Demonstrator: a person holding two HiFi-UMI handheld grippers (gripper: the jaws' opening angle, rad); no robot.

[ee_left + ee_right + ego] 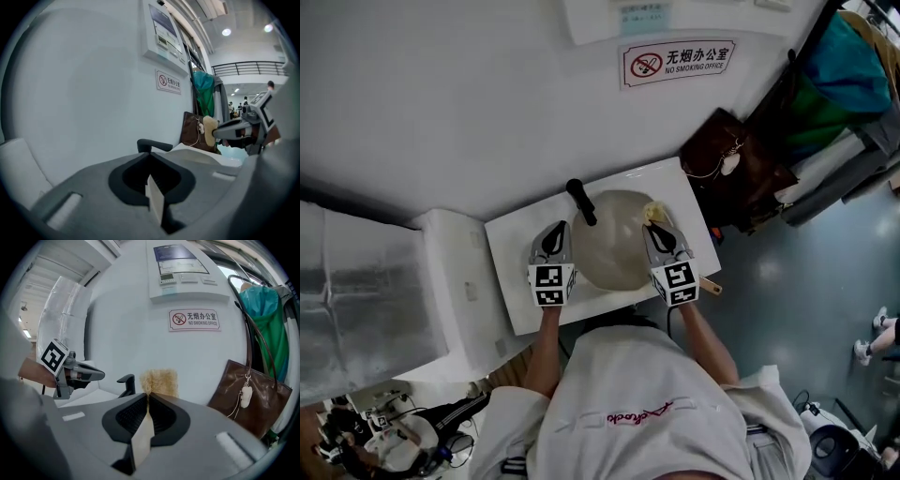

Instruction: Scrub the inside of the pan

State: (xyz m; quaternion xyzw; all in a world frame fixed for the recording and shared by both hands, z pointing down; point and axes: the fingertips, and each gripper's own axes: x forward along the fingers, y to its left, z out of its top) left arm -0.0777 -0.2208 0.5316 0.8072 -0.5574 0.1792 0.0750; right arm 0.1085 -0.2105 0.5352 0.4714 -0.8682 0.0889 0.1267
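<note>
The pan (614,248) sat between the grippers, its handle (581,202) toward the wall (469,94). The right gripper (657,225) pinched a yellowish scouring pad (652,212) at the pan's right rim. The left gripper (554,240), pressed together and apparently empty, flanked its left rim.

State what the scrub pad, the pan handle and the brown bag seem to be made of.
Scrub pad: yellowish fuzzy fibre, frayed edges; perhaps loofah or synthetic.
Pan handle: matte black, probably plastic.
Brown bag: leather or imitation, smooth with a slight sheen.

One pan (614,246), one sponge (653,213), one bag (739,173)
</note>
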